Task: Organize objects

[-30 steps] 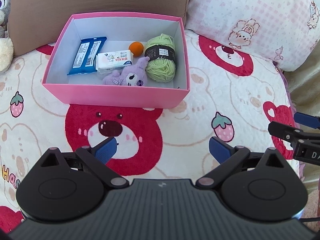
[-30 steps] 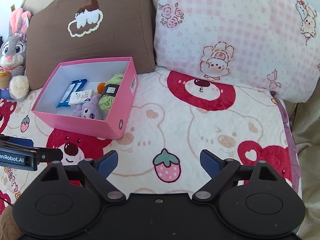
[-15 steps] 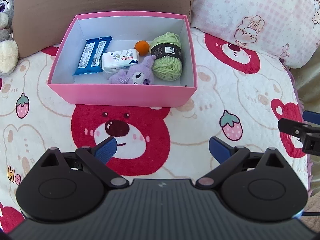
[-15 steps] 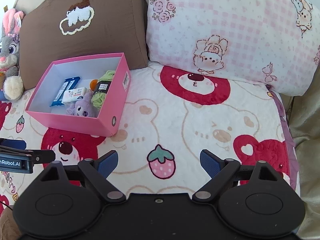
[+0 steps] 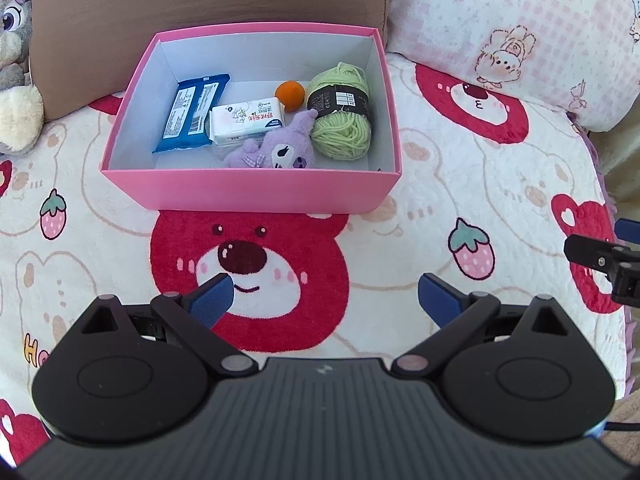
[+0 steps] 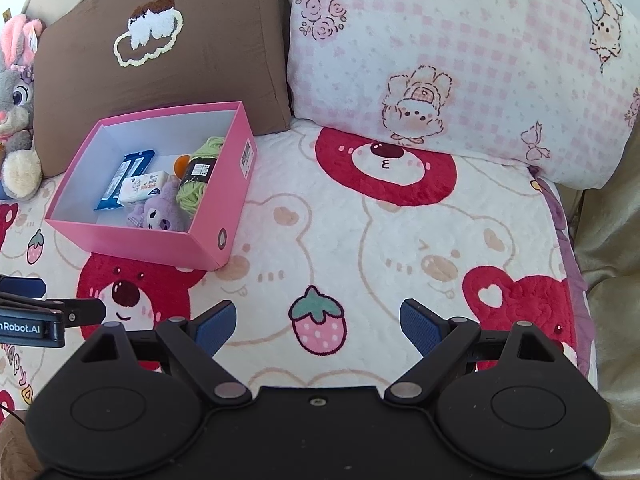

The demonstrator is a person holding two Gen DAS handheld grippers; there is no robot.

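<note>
A pink box [image 5: 256, 196] sits on the bear-print blanket. Inside lie a blue snack packet [image 5: 192, 112], a white tissue pack [image 5: 248, 120], an orange ball [image 5: 290, 94], a green yarn ball [image 5: 342, 116] and a purple plush toy [image 5: 276, 152]. My left gripper [image 5: 320, 300] is open and empty, well short of the box's near wall. My right gripper [image 6: 316, 326] is open and empty over the blanket, right of the box [image 6: 140, 240]. Each gripper shows at the edge of the other's view.
A brown pillow [image 6: 160, 60] and a pink checked pillow [image 6: 460, 60] lean behind the box. A grey bunny plush [image 6: 16, 120] sits at the far left. The blanket's purple edge [image 6: 568, 240] runs along the right, with beige fabric beyond.
Both grippers have drawn back from the box, so more of the blanket and pillows shows. Both stay open and empty. The box and its contents have not moved.
</note>
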